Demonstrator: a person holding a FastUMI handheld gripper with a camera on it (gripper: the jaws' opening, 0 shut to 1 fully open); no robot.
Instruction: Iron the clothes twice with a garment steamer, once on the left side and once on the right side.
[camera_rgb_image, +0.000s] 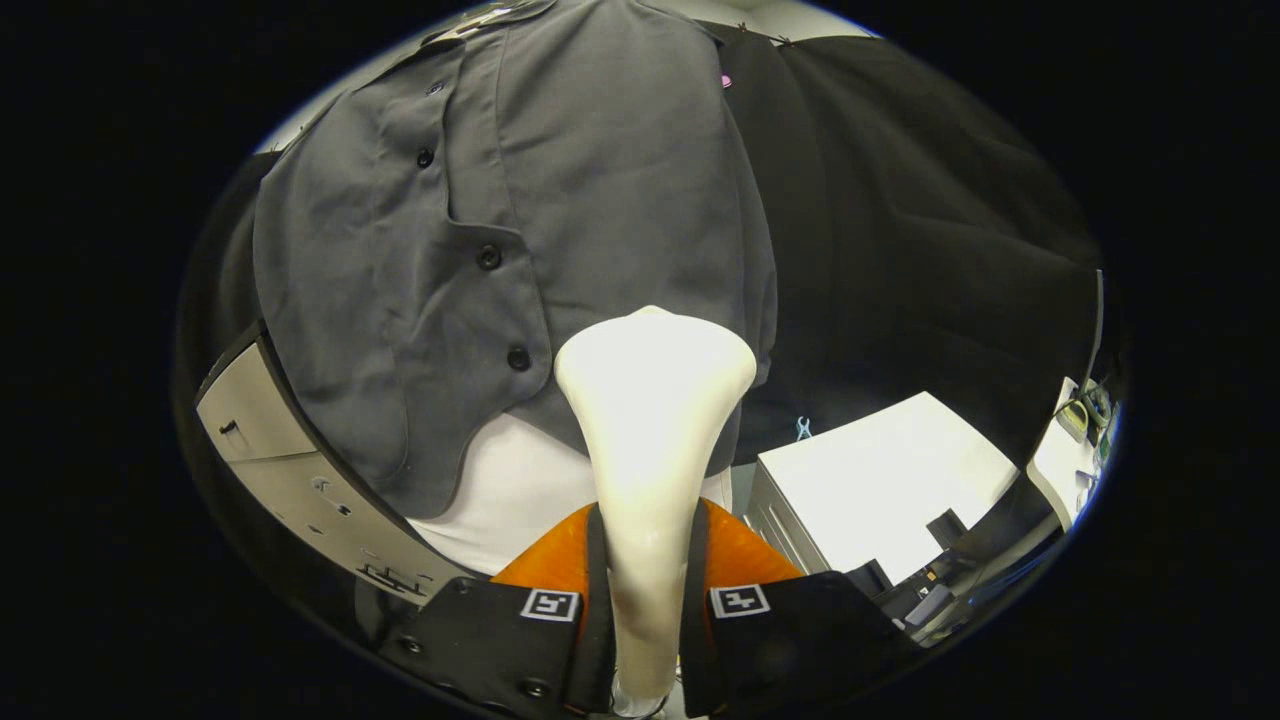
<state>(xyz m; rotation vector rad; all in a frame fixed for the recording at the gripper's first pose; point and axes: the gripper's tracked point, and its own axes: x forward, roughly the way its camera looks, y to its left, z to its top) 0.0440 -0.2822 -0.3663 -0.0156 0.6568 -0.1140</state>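
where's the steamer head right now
In the gripper view, the steamer is clamped between the fingers, with its wide head against the lower part of the grey shirt, just right of the button placket.

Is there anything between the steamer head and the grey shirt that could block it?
Nothing visible stands between them. The gripper is shut on the steamer, whose head points at the lower part of the shirt, right of the buttons.

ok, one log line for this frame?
gripper: shut on steamer | steamer head: at lower shirt hem, right of button placket | contact: cannot tell | shirt: hanging, buttoned
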